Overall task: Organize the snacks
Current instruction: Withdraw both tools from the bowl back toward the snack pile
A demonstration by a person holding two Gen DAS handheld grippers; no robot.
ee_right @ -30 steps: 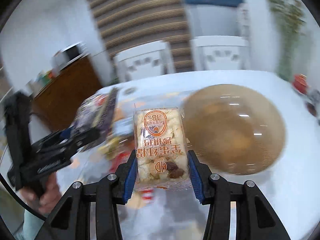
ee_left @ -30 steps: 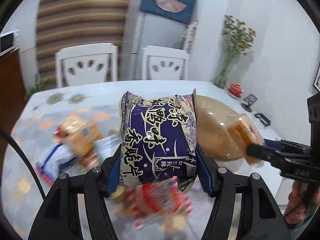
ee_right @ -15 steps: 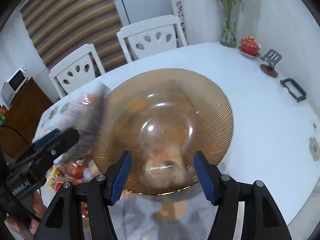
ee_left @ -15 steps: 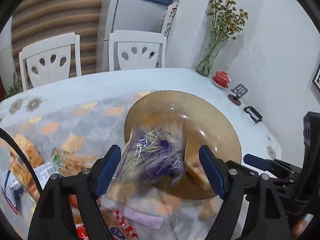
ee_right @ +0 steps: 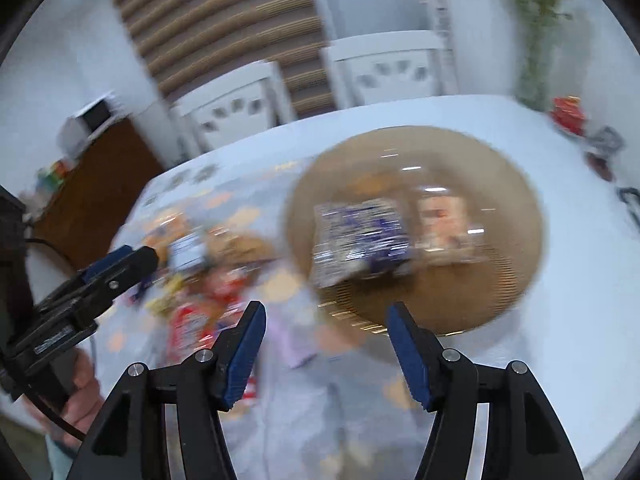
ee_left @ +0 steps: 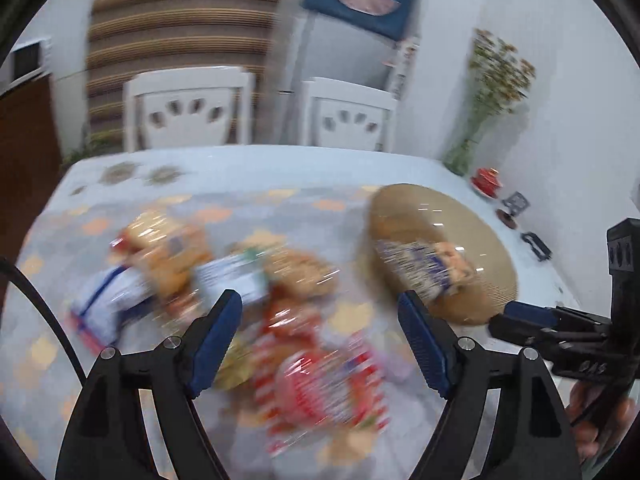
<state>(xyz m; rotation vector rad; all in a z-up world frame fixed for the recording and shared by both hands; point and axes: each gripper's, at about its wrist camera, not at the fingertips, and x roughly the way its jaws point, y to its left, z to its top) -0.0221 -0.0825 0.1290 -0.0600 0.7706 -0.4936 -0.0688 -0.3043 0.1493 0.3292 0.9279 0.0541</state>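
Observation:
A brown glass bowl stands on the table and shows at the right of the left wrist view. A purple snack pack and a pale cake pack lie inside it. My left gripper is open and empty above a blurred heap of loose snacks, with a red striped pack under it. My right gripper is open and empty, just in front of the bowl's near rim. Both views are motion blurred.
More snack packs lie on the patterned cloth at left. A flower vase, a red lidded cup and small dark items stand along the far right. Two white chairs stand behind the table.
Both grippers have let go of their packs, which now lie in the bowl. Both have pulled back from the bowl; the left one has swung left over the snack heap.

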